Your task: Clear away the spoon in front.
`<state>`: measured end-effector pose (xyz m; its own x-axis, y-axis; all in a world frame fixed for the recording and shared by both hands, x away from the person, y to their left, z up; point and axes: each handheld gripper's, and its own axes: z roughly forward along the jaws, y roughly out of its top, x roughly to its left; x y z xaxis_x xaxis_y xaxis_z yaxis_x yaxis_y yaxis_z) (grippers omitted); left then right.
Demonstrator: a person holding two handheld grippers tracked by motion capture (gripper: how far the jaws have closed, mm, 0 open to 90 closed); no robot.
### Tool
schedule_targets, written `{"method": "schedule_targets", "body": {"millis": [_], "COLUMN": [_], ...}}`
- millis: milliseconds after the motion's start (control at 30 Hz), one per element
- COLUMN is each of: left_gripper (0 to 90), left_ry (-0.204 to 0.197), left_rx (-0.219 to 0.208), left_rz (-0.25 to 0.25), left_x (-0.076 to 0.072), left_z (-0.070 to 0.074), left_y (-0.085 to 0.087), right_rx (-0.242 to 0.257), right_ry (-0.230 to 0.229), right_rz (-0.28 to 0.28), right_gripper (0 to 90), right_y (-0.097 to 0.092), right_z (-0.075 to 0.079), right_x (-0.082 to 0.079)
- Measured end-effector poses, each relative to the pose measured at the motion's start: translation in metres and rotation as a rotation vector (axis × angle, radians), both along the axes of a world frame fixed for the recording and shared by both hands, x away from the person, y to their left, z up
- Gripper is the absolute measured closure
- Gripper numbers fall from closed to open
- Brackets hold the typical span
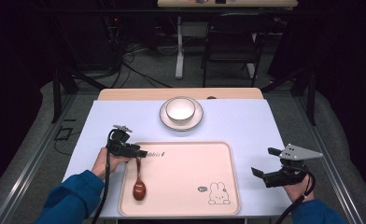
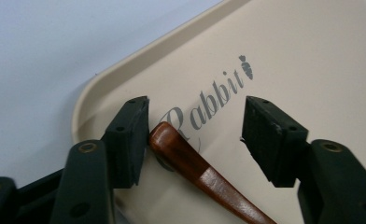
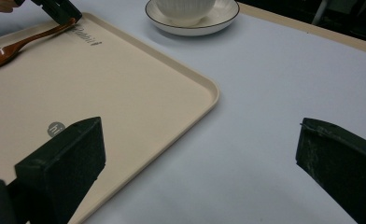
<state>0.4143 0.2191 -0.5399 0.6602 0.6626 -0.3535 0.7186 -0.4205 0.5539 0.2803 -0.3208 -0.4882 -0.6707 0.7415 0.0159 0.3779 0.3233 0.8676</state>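
Note:
A brown wooden spoon (image 1: 139, 186) lies on the left side of the beige tray (image 1: 186, 168), its bowl toward me and its handle pointing away. My left gripper (image 1: 144, 153) hovers at the handle's far end by the tray's "Rabbit" lettering. In the left gripper view the handle tip (image 2: 195, 168) rests against the left pad, while the right pad stands well clear of it on the tray (image 2: 312, 70). That gripper (image 2: 197, 123) is open. My right gripper (image 1: 263, 161) is held wide open over the table to the right of the tray, with nothing between its jaws (image 3: 200, 140).
A white bowl (image 1: 181, 109) sits on a saucer (image 1: 165, 116) behind the tray, also seen in the right gripper view (image 3: 183, 7). The pale blue table cover (image 1: 246, 126) surrounds the tray. A chair (image 1: 230, 44) and cables stand on the floor beyond the table.

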Motion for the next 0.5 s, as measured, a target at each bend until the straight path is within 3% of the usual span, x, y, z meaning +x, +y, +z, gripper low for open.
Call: {"method": "schedule_targets", "body": {"millis": [300, 467, 500], "left_gripper": [23.4, 19.6, 18.3], "left_ry": [-0.063, -0.122, -0.149], "left_rx": [0.005, 0.039, 0.049], "left_rz": [0.034, 0.062, 0.070], "left_x": [-0.008, -0.021, -0.027], "left_z": [0.015, 0.031, 0.036], "left_y": [0.006, 0.012, 0.015], "right_rx": [0.001, 0.000, 0.000], "right_ry": [-0.001, -0.003, -0.003], "right_rz": [-0.001, 0.000, 0.000], "right_gripper": [0.8, 0.8, 0.8], "right_y": [0.000, 0.000, 0.001], "right_z": [0.000, 0.000, 0.000], "right_x": [0.000, -0.001, -0.001]}}
